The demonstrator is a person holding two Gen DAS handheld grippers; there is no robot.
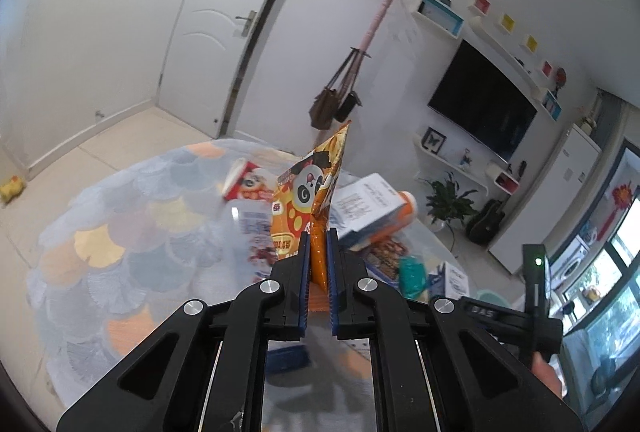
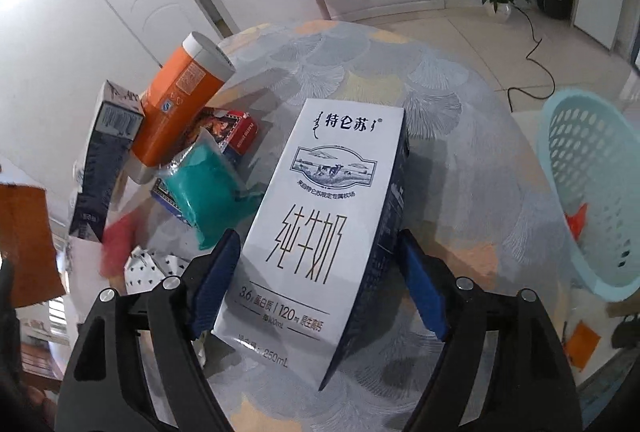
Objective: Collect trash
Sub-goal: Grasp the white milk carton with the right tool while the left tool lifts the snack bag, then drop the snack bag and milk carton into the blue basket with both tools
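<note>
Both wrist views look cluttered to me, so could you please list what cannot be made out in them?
- Left wrist view: the orange snack bag hides the trash behind it; its lower end sits between the left gripper fingers.
- Right wrist view: the milk carton covers the table; whether the right gripper pads touch it is unclear.
- Right wrist view: the basket is cut by the edge.

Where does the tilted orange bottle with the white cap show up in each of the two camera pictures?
Left wrist view: the orange bottle lies right of centre, leaning behind a white carton, cap pointing up-right.
Right wrist view: the orange bottle is upper left, leaning on a dark carton, cap up-right.
Shared landmark: the teal packet lies just below it in both.
</note>
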